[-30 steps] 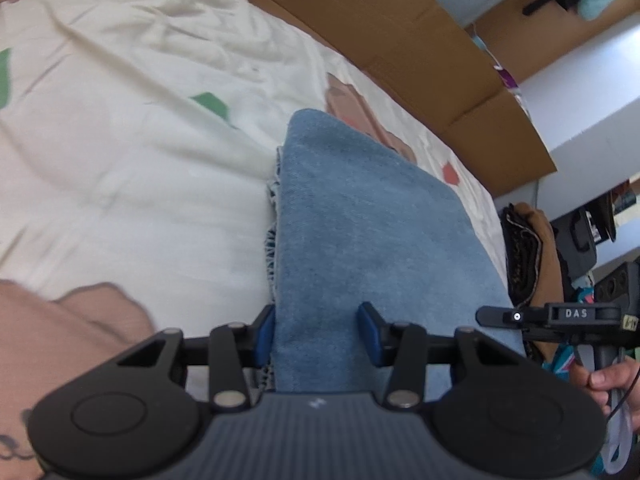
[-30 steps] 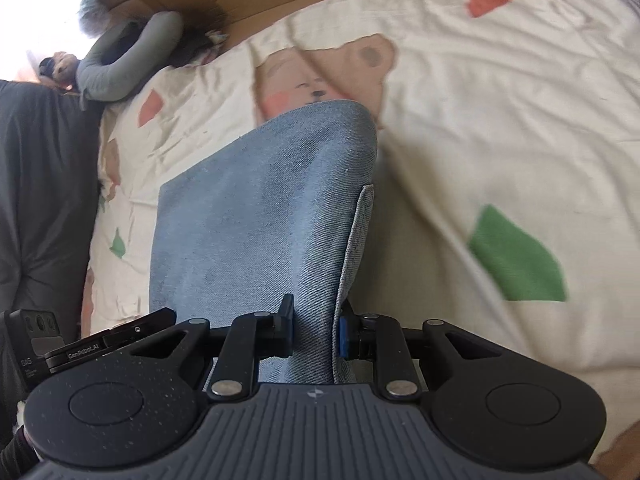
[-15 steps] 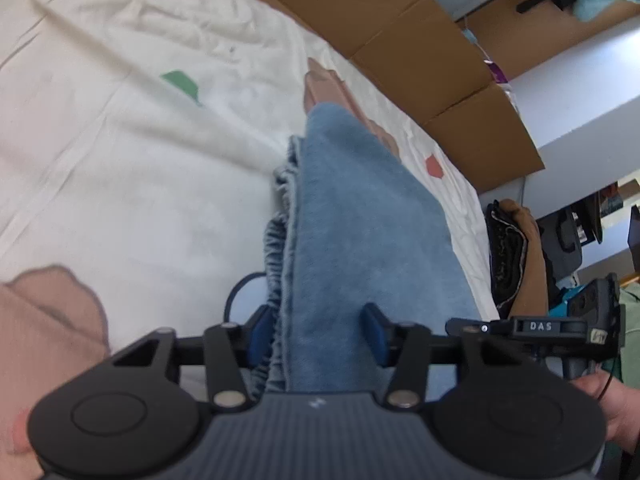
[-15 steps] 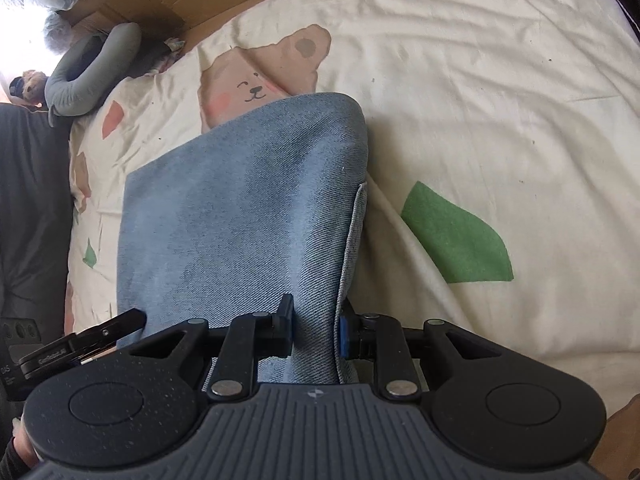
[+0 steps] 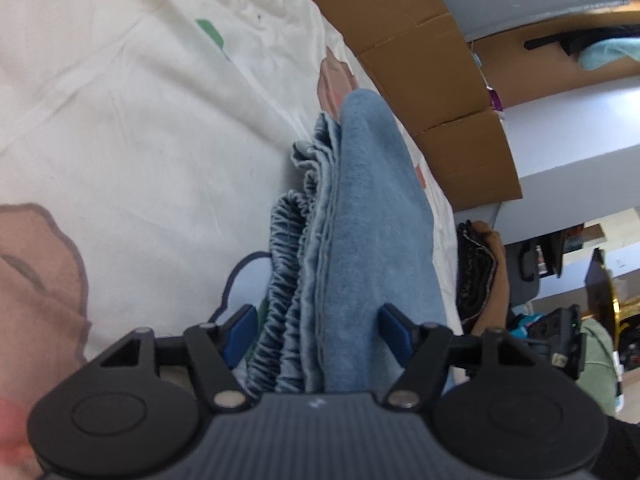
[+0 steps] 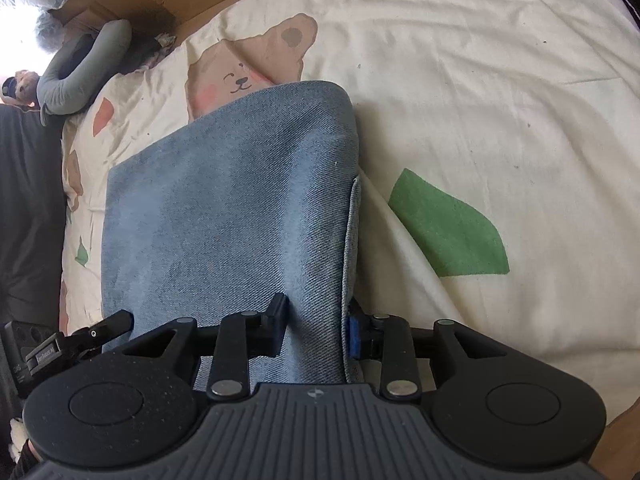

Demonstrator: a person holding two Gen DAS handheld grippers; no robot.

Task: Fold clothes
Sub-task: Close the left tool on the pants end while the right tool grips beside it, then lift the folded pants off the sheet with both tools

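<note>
A folded pair of light blue denim trousers (image 5: 360, 216) hangs between both grippers above a cream bedsheet. In the left wrist view my left gripper (image 5: 320, 328) is shut on the thick folded edge, with the gathered elastic waistband (image 5: 286, 280) bunched at its left. In the right wrist view the denim (image 6: 240, 208) spreads away from me and my right gripper (image 6: 316, 320) is shut on its near edge. The far fold rests on or just over the sheet.
The cream bedsheet (image 6: 480, 80) has bear, green and red prints. Brown cardboard (image 5: 420, 48) lines the far side of the bed. A grey sleeved garment (image 6: 76, 72) lies at the bed's far left corner. Dark clothes (image 5: 476, 268) lie at the bed's right end.
Both grippers have lifted the denim higher, so the bed looks farther away. In the left wrist view the fabric has turned edge-on and the elastic waistband has come into sight.
</note>
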